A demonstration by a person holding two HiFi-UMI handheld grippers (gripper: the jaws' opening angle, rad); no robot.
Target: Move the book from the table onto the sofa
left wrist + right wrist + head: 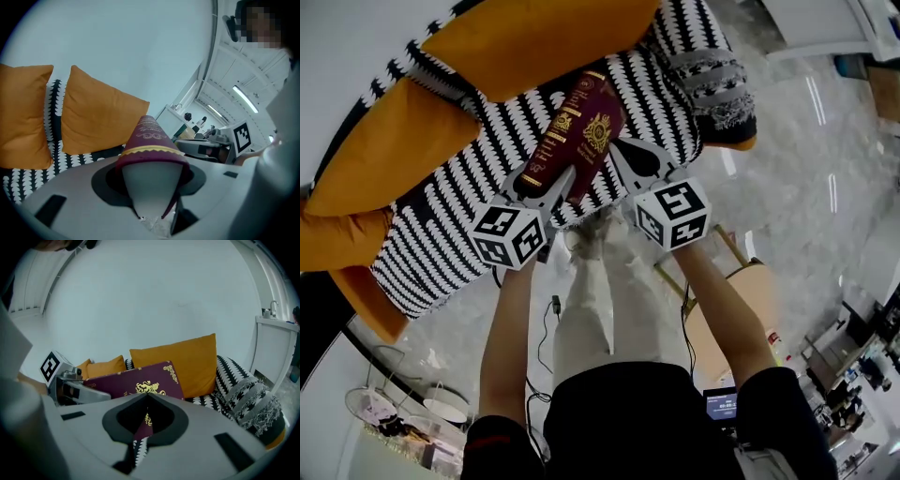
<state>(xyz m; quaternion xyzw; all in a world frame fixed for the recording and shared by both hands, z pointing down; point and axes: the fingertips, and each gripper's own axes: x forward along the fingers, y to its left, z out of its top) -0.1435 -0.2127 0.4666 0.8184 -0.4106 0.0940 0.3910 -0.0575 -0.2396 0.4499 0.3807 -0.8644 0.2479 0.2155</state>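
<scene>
A maroon book (581, 131) with gold crests hangs tilted over the black-and-white patterned sofa (478, 169), carried between both grippers. My left gripper (546, 187) is shut on its near end across the thickness; in the left gripper view the spine (149, 136) rises between the jaws of that gripper (151, 161). My right gripper (623, 155) is shut on the book's right edge. In the right gripper view the cover (136, 380) fills the middle, and a thin maroon sliver sits pinched in my right gripper (146, 399). The book's underside is hidden.
Two orange cushions (534, 37) (389, 141) lean on the sofa's back just beyond the book. A grey patterned throw (712, 89) covers the sofa's right end. A wooden stool (750, 291) and cables lie on the marble floor by the person's legs.
</scene>
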